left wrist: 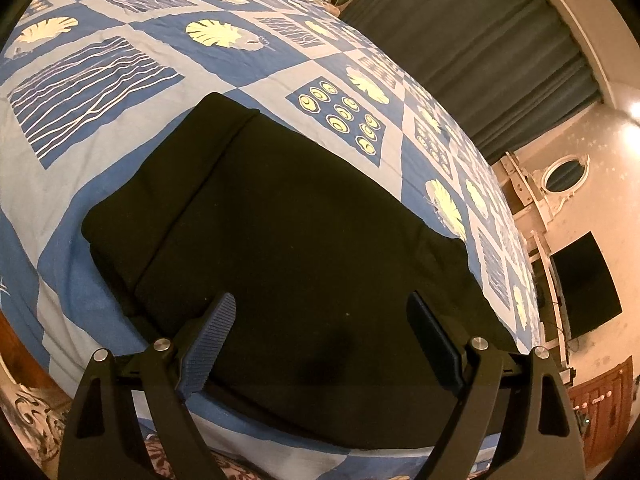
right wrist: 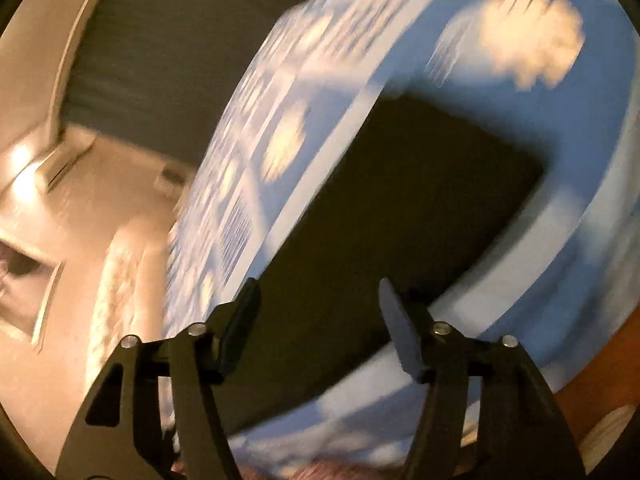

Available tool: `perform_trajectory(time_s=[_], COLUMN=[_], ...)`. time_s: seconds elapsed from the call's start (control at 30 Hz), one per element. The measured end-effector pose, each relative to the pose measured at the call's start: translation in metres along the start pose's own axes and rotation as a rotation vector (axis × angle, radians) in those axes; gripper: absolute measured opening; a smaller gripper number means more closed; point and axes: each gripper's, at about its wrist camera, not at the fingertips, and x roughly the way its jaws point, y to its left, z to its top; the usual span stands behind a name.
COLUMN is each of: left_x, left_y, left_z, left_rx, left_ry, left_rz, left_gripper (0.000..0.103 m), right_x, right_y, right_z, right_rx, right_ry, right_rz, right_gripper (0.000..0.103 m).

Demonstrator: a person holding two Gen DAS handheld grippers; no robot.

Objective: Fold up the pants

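The black pants (left wrist: 288,240) lie folded into a thick rectangle on the blue patterned bedspread (left wrist: 100,92). A folded layer edge runs along their left side. My left gripper (left wrist: 322,312) is open and empty, just above the near part of the pants. In the right wrist view, which is blurred by motion, the pants (right wrist: 392,208) show as a dark rectangle on the bedspread (right wrist: 580,240). My right gripper (right wrist: 318,300) is open and empty above their near end.
Dark curtains (left wrist: 480,40) hang beyond the bed's far side. A white dresser with an oval mirror (left wrist: 566,174) and a black screen (left wrist: 586,284) stand against the wall to the right. The bed's near edge and a patterned rug (left wrist: 32,412) lie below.
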Motion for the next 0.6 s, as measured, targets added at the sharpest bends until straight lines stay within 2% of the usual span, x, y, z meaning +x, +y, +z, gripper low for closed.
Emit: perform_trajectory(time_s=[0.07, 0.13, 0.17, 0.27, 0.43, 0.5, 0.53, 0.57, 0.6], left_x=[0.000, 0.000, 0.000, 0.000, 0.000, 0.001, 0.001, 0.001, 0.001], left_y=[0.000, -0.001, -0.001, -0.002, -0.003, -0.004, -0.004, -0.004, -0.004], left_z=[0.000, -0.001, -0.002, -0.003, -0.003, -0.004, -0.004, -0.004, -0.004], left_rx=[0.003, 0.007, 0.010, 0.018, 0.035, 0.043, 0.046, 0.048, 0.049], left_ry=[-0.001, -0.003, -0.004, -0.007, -0.008, -0.008, -0.008, -0.009, -0.009], left_rz=[0.002, 0.006, 0.008, 0.013, 0.020, 0.024, 0.026, 0.027, 0.027], left_gripper=[0.086, 0.086, 0.086, 0.086, 0.086, 0.086, 0.086, 0.086, 0.086], right_x=[-0.013, -0.016, -0.014, 0.000, 0.030, 0.039, 0.039, 0.042, 0.046], right_y=[-0.016, -0.035, -0.041, -0.054, -0.048, -0.044, -0.042, -0.040, -0.042], right_z=[0.035, 0.061, 0.068, 0.080, 0.077, 0.077, 0.077, 0.077, 0.078], right_rx=[-0.007, 0.000, 0.003, 0.000, -0.068, -0.103, -0.121, -0.132, -0.130], right_ry=[-0.050, -0.045, -0.034, 0.035, 0.137, 0.160, 0.173, 0.187, 0.219], right_rz=[-0.098, -0.181, -0.194, -0.210, -0.150, -0.168, -0.172, -0.172, -0.159], right_gripper=[0.071, 0.071, 0.074, 0.075, 0.076, 0.075, 0.065, 0.036, 0.023])
